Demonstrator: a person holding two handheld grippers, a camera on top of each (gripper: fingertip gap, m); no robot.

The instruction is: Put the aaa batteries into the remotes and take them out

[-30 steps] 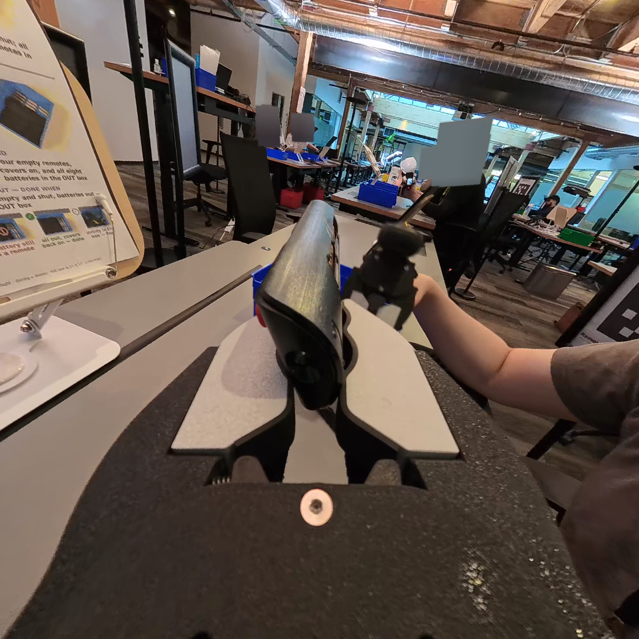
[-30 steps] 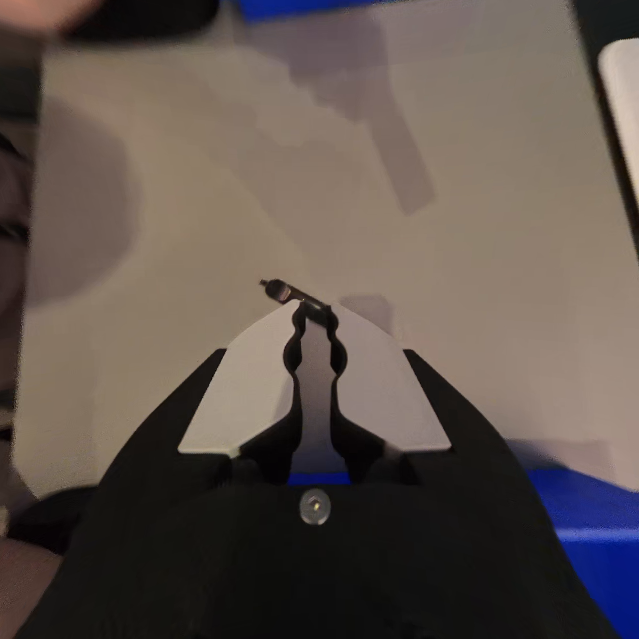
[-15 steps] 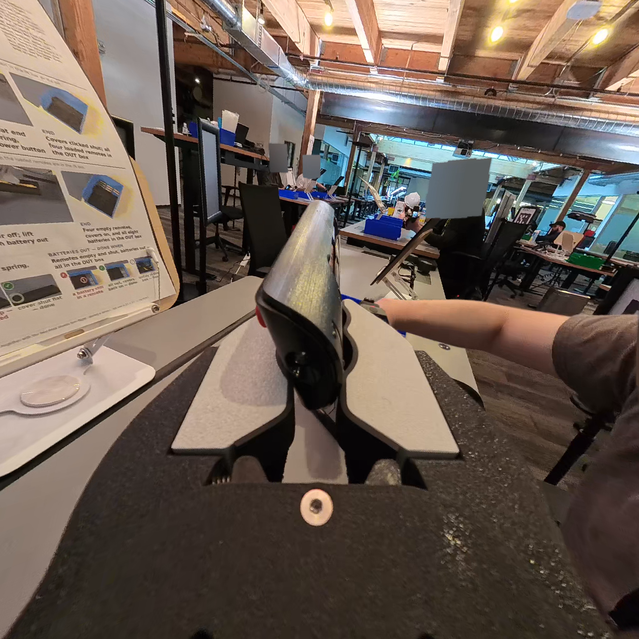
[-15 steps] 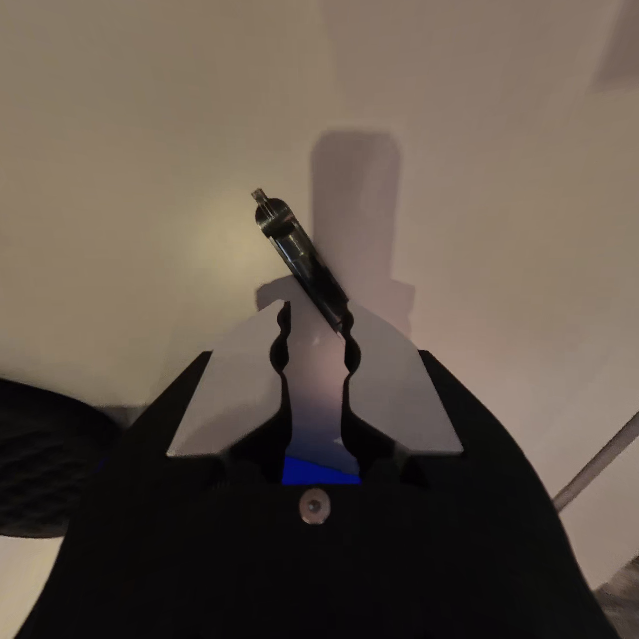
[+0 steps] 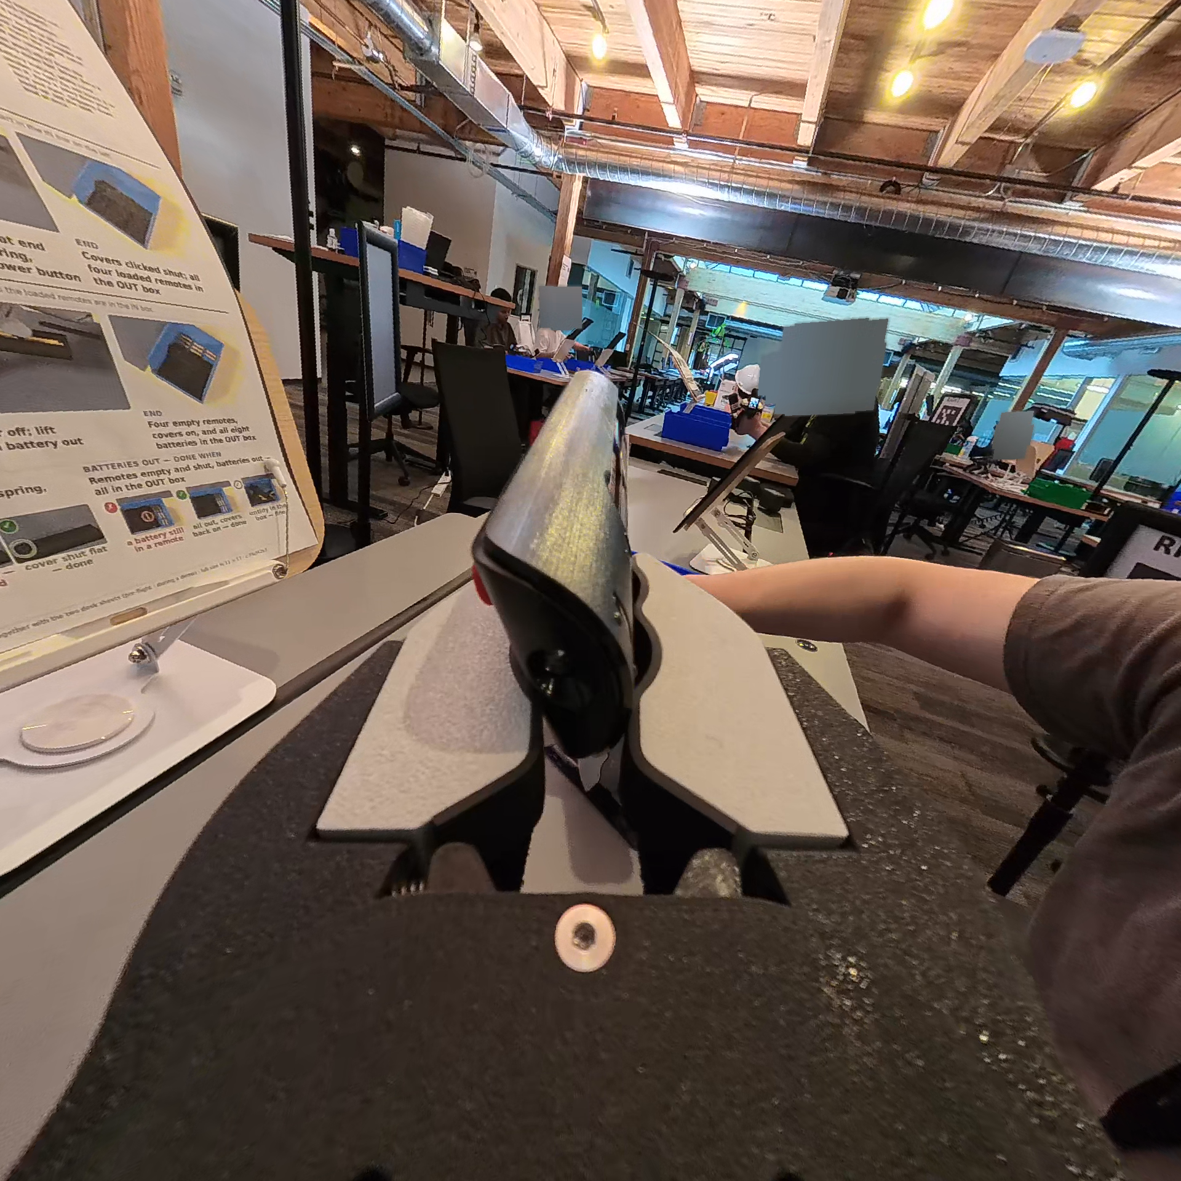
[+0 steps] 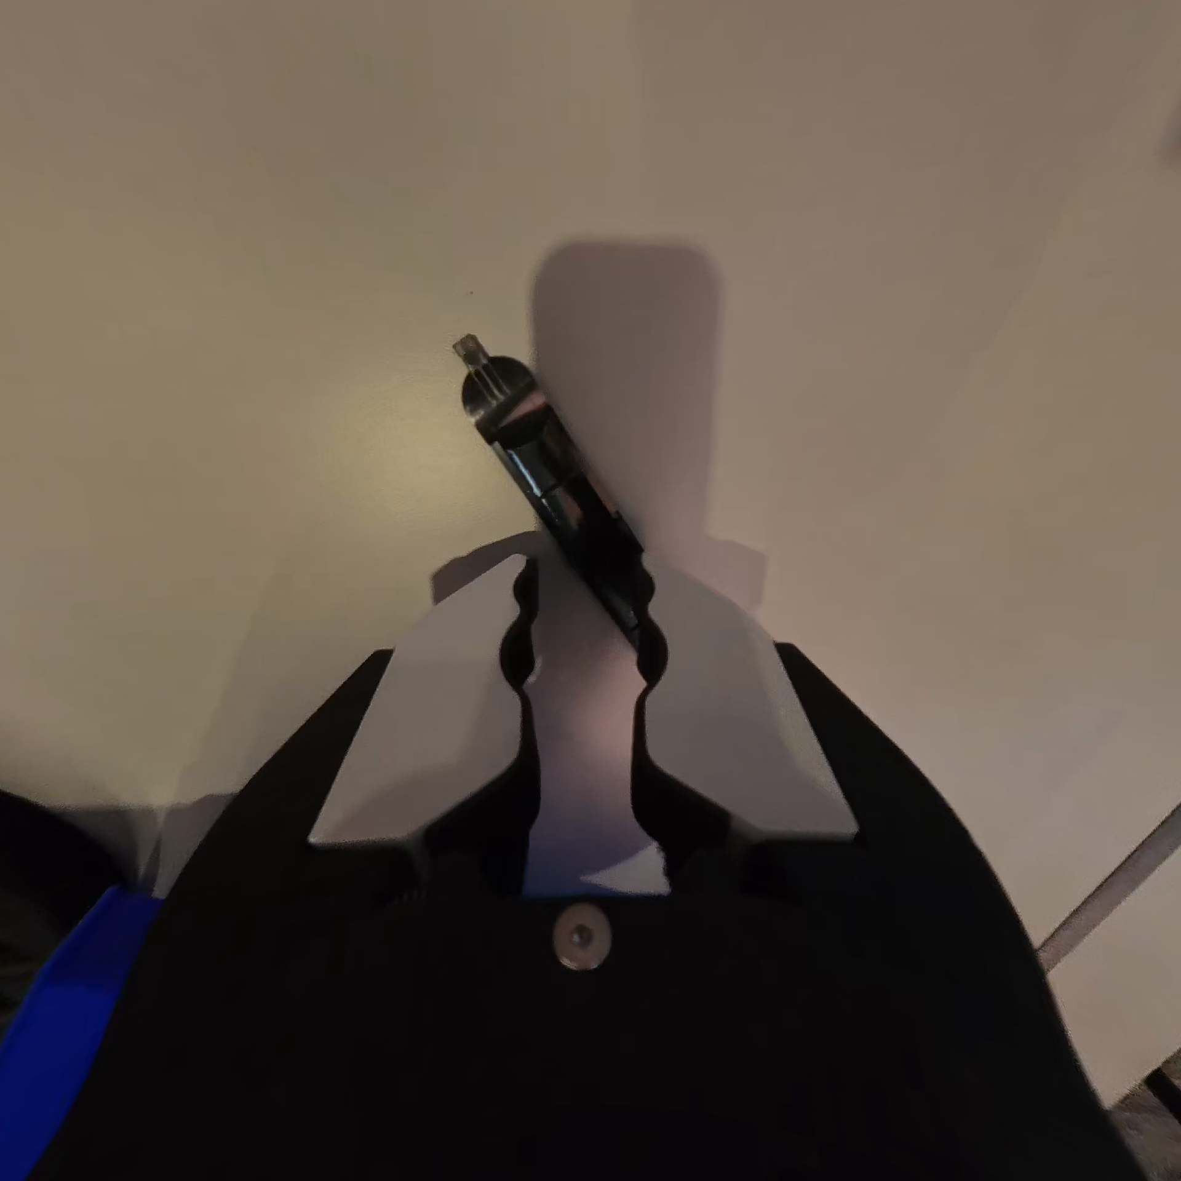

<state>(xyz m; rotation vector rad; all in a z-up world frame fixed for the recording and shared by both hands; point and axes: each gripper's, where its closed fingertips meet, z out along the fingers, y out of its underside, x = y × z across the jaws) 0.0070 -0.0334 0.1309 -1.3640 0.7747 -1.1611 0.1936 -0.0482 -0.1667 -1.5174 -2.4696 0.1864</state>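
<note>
My left claw [image 5: 578, 645] was clamped on the remote [image 5: 565, 562], which stood on edge between the fingers, its far end raised over the table [image 5: 383, 588]. At my right claw [image 6: 588, 575] a thin dark piece [image 6: 549, 473], perhaps the battery cover, leaned against the right finger [image 6: 722, 703] only; the fingers stood apart, gripping nothing. It angled up to the left over the pale tabletop. A blue bin [image 6: 57, 1022] showed at the lower left. My forearm [image 5: 863, 607] reached across behind the remote, and an instruction sheet [image 5: 128, 383] stood on a stand to the left.
</note>
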